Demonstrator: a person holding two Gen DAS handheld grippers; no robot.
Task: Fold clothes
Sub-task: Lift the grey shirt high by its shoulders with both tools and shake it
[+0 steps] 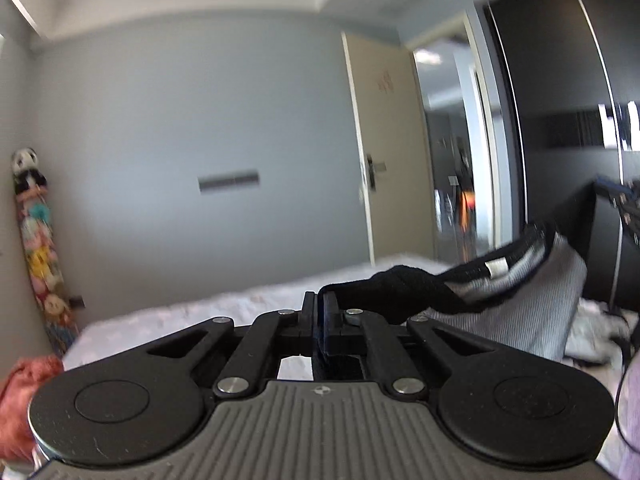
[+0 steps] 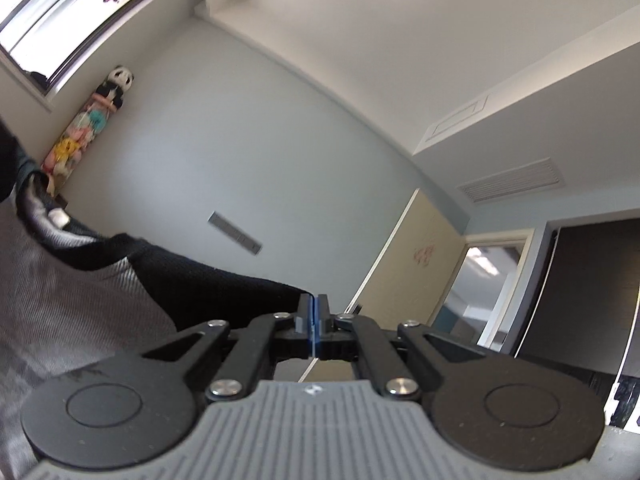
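A grey ribbed garment (image 1: pixel 532 312) with a black collar band hangs in the air between my two grippers, above the bed. My left gripper (image 1: pixel 319 304) is shut on the black band's edge (image 1: pixel 400 292), and the cloth stretches away to the right. My right gripper (image 2: pixel 314 308) is shut on the other end of the black band (image 2: pixel 224 292), and the grey cloth (image 2: pixel 68 312) drapes to its left. A small white label (image 1: pixel 496 267) shows inside the collar.
A bed with a pale cover (image 1: pixel 208 312) lies below the left gripper. A pink cloth (image 1: pixel 24 392) sits at its near left. More clothes (image 1: pixel 592 336) lie at the right. A stuffed-toy column (image 1: pixel 38 248) stands in the corner. An open door (image 1: pixel 388 152) and dark wardrobe (image 1: pixel 560 100) are behind.
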